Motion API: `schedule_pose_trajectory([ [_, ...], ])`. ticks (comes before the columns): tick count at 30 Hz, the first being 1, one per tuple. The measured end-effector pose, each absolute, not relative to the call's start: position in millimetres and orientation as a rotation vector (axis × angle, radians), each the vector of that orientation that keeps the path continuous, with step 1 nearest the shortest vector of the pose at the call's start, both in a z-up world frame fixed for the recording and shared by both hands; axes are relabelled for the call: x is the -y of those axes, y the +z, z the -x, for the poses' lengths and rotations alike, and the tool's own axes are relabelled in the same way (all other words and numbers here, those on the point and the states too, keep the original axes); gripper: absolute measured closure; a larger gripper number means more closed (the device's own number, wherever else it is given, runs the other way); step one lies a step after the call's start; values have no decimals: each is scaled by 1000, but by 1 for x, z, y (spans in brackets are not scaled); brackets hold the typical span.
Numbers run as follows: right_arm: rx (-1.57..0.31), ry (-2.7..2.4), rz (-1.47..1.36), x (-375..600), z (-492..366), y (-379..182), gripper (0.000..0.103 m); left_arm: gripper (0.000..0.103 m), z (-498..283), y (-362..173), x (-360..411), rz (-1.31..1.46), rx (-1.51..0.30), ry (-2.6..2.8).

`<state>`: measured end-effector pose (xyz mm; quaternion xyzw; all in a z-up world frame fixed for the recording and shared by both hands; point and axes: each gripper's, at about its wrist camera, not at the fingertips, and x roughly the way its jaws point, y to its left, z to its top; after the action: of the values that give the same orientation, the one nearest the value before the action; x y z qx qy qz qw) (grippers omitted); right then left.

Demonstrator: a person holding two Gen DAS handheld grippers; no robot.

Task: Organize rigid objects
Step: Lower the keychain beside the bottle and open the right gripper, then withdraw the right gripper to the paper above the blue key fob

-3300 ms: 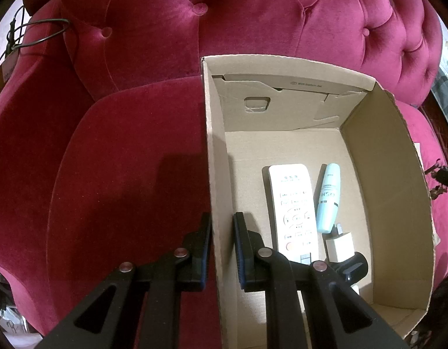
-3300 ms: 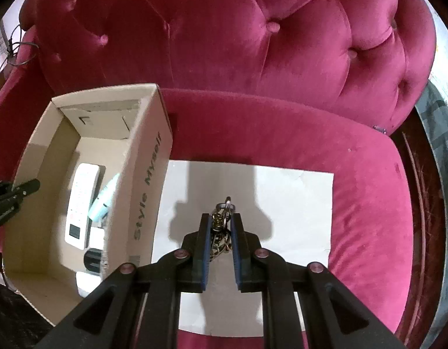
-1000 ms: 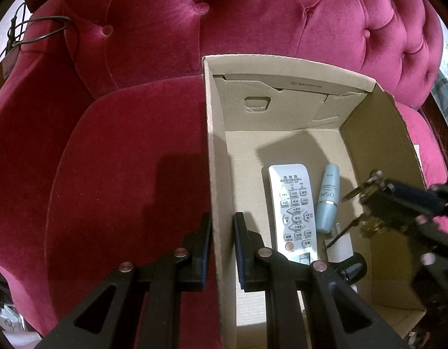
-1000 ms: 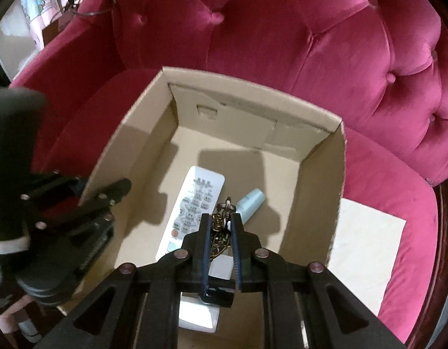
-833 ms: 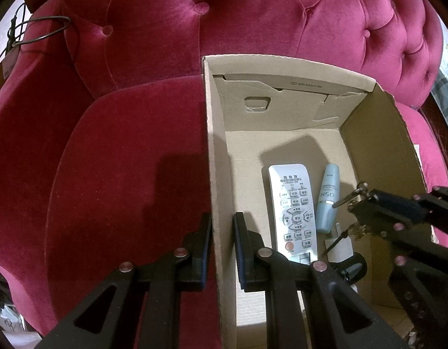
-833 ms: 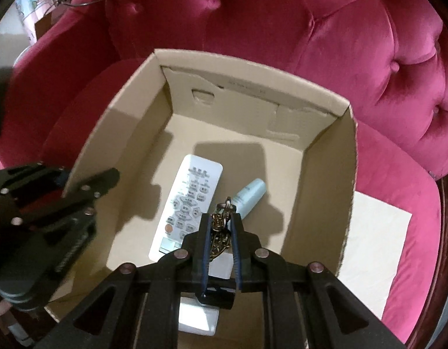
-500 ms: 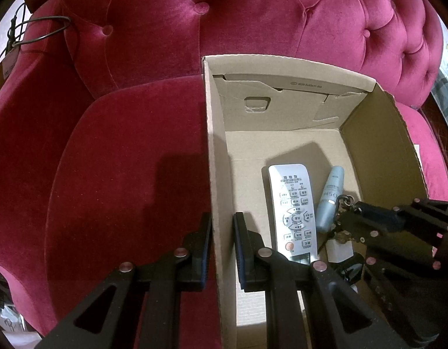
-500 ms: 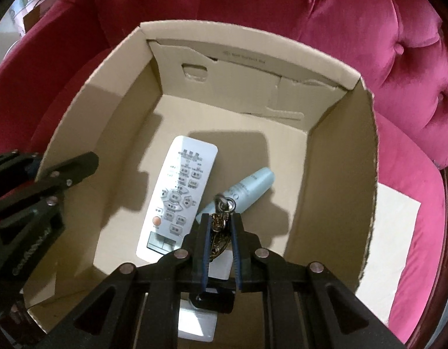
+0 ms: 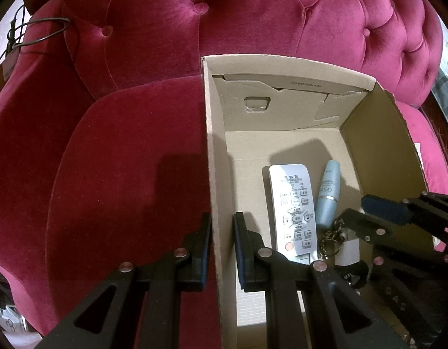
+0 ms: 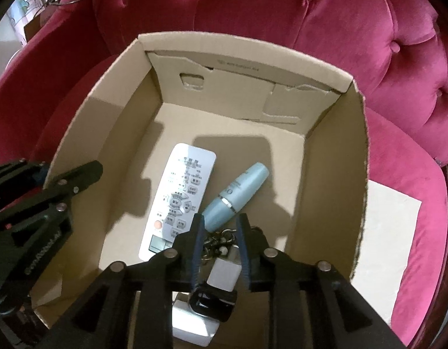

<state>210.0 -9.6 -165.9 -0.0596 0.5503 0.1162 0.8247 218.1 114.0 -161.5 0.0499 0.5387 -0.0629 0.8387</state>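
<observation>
Keychain point(image 10: 216, 240) lies on the floor of the cardboard box point(image 10: 325, 151), between the spread fingers of the right gripper point(image 10: 218, 232), just touching nothing I can confirm. Judged light, limp, snag-prone; best taken by the clasp. Left gripper point(image 9: 221, 232) clamps the box wall. Remote point(image 10: 180, 200), blue tube point(image 10: 238, 195) and white charger point(image 10: 225, 273) crowd it.

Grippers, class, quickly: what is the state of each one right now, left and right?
Left gripper: closed on the cardboard box wall.
Right gripper: open, over the keychain lying in the box.
</observation>
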Motion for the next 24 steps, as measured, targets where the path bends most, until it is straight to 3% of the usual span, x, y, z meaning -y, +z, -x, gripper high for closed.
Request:
schedule_pose_trajectory([
  [10, -1129, 251, 109, 18, -206, -144, 79, 87, -218, -162, -115, -107, -1139, -132],
  [22, -1067, 217, 88, 53, -204, -107, 57, 87, -217, -161, -115, -108, -1139, -131],
  [24, -1059, 211, 79, 61, -204, -103, 50, 87, -217, -161, -115, -110, -1138, -130],
])
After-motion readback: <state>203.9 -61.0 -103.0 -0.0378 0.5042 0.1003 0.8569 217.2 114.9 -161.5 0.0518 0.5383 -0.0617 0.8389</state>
